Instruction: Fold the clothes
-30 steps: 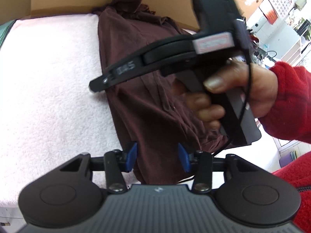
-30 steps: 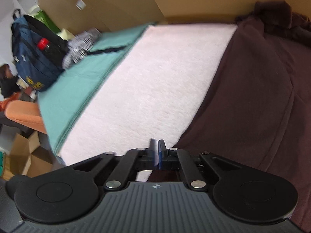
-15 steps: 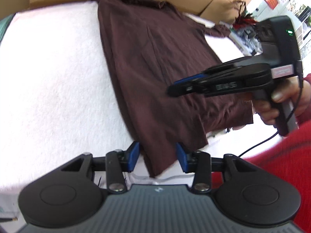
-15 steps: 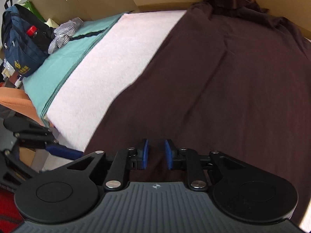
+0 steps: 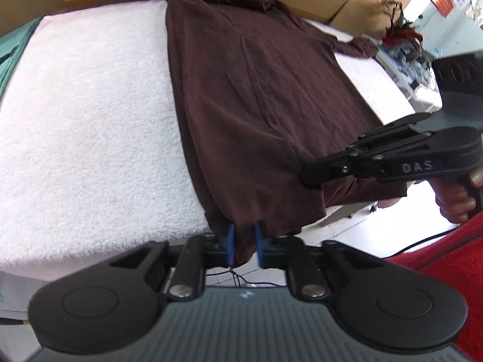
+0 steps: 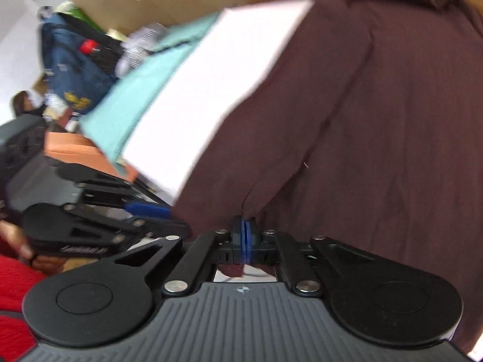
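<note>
The dark brown shirt (image 5: 256,105) is spread long on the white towel (image 5: 90,120) over the desk, its near hem hanging off the edge. The hem is pinched by the left gripper (image 5: 243,242), whose blue fingers (image 5: 230,241) are clenched on the cloth. Another bit of hem is squeezed tight in the right gripper (image 6: 244,238). For a neat fold, both corners should be lifted together, kept level and pulled gently apart, so the cloth is laid flat toward the far end without wrinkles.
</note>
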The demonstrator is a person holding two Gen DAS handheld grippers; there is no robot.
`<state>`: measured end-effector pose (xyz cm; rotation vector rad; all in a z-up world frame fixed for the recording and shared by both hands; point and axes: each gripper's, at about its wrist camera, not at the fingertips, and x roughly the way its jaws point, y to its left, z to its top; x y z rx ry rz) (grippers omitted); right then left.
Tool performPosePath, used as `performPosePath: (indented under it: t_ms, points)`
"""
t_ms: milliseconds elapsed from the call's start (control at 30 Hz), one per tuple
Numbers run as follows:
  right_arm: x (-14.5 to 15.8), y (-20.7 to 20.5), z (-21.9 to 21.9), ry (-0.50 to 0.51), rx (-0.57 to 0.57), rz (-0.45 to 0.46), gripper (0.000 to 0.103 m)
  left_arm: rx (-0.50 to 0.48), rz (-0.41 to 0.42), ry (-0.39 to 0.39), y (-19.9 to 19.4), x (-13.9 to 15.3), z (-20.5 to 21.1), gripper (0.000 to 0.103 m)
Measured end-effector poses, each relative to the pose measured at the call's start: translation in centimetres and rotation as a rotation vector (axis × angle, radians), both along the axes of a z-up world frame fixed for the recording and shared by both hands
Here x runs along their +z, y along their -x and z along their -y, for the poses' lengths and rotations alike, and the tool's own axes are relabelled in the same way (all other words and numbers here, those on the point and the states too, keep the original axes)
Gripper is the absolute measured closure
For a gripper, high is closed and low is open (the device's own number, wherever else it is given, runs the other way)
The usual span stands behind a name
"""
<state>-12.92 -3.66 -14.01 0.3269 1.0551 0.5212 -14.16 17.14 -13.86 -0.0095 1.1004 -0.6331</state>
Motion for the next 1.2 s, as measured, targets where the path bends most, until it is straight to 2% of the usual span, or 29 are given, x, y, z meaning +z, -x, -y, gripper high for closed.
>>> performPosePath:
  t_ms: [67, 100, 133, 233, 267, 300, 333, 467, 533, 633, 700, 833, 867, 900, 933, 967, 1033, 1100, 1200]
  points:
    - [0.3, 0.2, 0.2, -0.02, 0.037, 0.009, 0.1, 0.018, 0.001, -0.012, 0.2, 0.2, -0.2, 0.097]
    - [-0.3, 0.0, 0.1, 0.01, 0.026, -0.014, 0.096, 0.019, -0.003, -0.032, 0.3, 0.0, -0.2, 0.097]
    - [-0.8, -0.1, 0.0, 0.039, 0.016, -0.036, 0.093, 0.017, -0.01, -0.063, 0.3, -0.4, 0.0, 0.097]
    - [-1.2, -0.1, 0.3, 0.039, 0.018, -0.044, 0.093, 0.002, -0.007, -0.156, 0.5, -1.3, 0.7, 0.095]
    - [-0.8, 0.0, 0.5, 0.04, 0.013, -0.034, 0.09, 0.001, 0.009, -0.178, 0.6, -1.1, 0.9, 0.091]
    - [-0.3, 0.2, 0.9, 0.039, -0.005, -0.012, 0.081, 0.003, 0.029, -0.198, 0.7, -0.7, 1.1, 0.086]
    - [0.2, 0.2, 1.4, 0.039, -0.024, 0.011, 0.08, 0.012, 0.054, -0.203, 0.8, -0.1, 1.0, 0.087]
    - [1.6, -0.9, 2.6, 0.016, -0.101, 0.096, 0.079, 0.045, 0.152, -0.117, 0.1, 2.7, 1.4, 0.084]
    - [1.6, -2.2, 2.1, 0.021, -0.124, 0.112, 0.079, 0.042, 0.169, -0.068, -0.7, 3.2, 1.9, 0.074]
    - [1.2, -4.4, 0.7, 0.059, -0.166, 0.136, 0.079, 0.004, 0.114, -0.085, -2.1, 0.9, 3.5, 0.075]
    - [0.7, -6.0, 0.0, 0.074, -0.153, 0.122, 0.078, -0.001, 0.089, -0.071, -1.8, -0.5, 3.7, 0.075]
    - [-0.6, -8.8, 0.6, 0.152, -0.138, 0.129, 0.075, -0.09, 0.124, -0.095, -1.4, -0.6, 3.9, 0.068]
    - [-1.1, -9.5, 1.2, 0.185, -0.185, 0.127, 0.075, -0.092, 0.112, -0.078, -1.7, -0.6, 3.7, 0.067]
    - [-1.4, -10.2, 1.7, 0.216, -0.232, 0.123, 0.093, -0.09, 0.096, -0.056, -2.0, -0.7, 3.4, 0.064]
    - [-1.3, -10.8, 2.2, 0.225, -0.266, 0.111, 0.097, -0.093, 0.084, -0.04, -2.3, -0.7, 3.2, 0.064]
    - [-1.1, -11.5, 2.7, 0.234, -0.299, 0.1, 0.097, -0.104, 0.074, -0.03, -2.6, -0.7, 3.0, 0.064]
    - [0.1, -12.0, 2.6, 0.25, -0.344, 0.154, 0.082, -0.124, 0.062, -0.018, -3.2, -0.6, 2.5, 0.064]
    - [0.7, -13.1, 2.3, 0.176, -0.328, 0.165, 0.083, -0.128, 0.061, -0.013, -3.7, -0.3, 1.8, 0.065]
    - [-0.6, -15.8, 1.0, 0.104, -0.254, 0.076, 0.076, -0.148, 0.07, 0.002, -4.5, 0.1, 1.7, 0.063]
